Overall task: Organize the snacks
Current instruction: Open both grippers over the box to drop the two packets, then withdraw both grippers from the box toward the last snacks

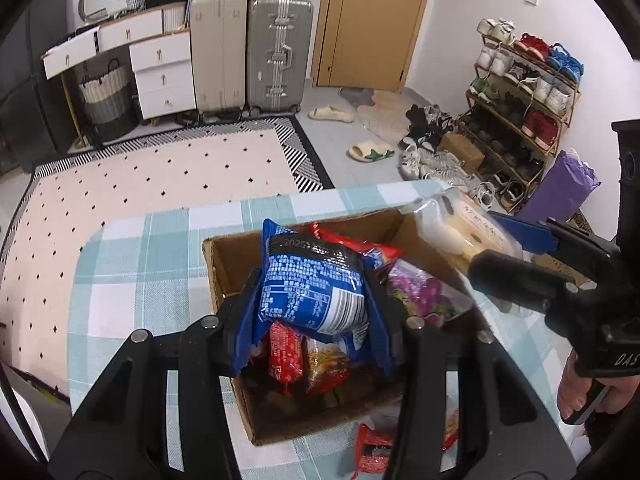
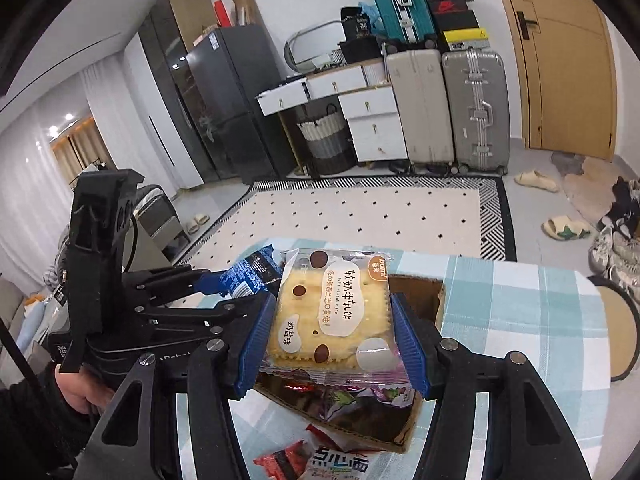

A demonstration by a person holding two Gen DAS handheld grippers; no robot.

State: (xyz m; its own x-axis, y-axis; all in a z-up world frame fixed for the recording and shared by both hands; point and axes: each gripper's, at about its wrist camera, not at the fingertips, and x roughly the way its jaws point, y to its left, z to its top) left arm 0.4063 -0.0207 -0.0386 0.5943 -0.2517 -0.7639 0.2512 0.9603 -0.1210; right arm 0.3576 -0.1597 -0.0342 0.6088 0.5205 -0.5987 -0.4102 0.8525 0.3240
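Snacks fill the cardboard box (image 1: pixel 224 264) on the table with the blue-and-white checked cloth (image 1: pixel 152 240); I see red packets (image 1: pixel 285 354) low inside it at the near end and a purple packet (image 1: pixel 416 290) toward its right side. My left gripper (image 1: pixel 312 296) pinches a blue packet (image 1: pixel 308 280) between its blue pads, holding it above the middle of the box; a red packet (image 1: pixel 360 246) shows just behind it. My right gripper (image 2: pixel 332 320) is clamped on a clear packet of pale crackers (image 2: pixel 330 312), one pad on each side, and holds it over the box's near edge; in the left wrist view this cracker packet (image 1: pixel 460 228) sits above the box's far right corner, just beside the blue one but apart from it. Outside the box, on the cloth at the near side, lie a small red packet (image 2: pixel 280 460) and a white packet with dark lettering (image 2: pixel 340 465). Beyond the table lies a pale rug with black dots (image 2: pixel 360 208); two suitcases (image 2: pixel 448 108) stand against the far wall beside a wooden door (image 2: pixel 560 60).
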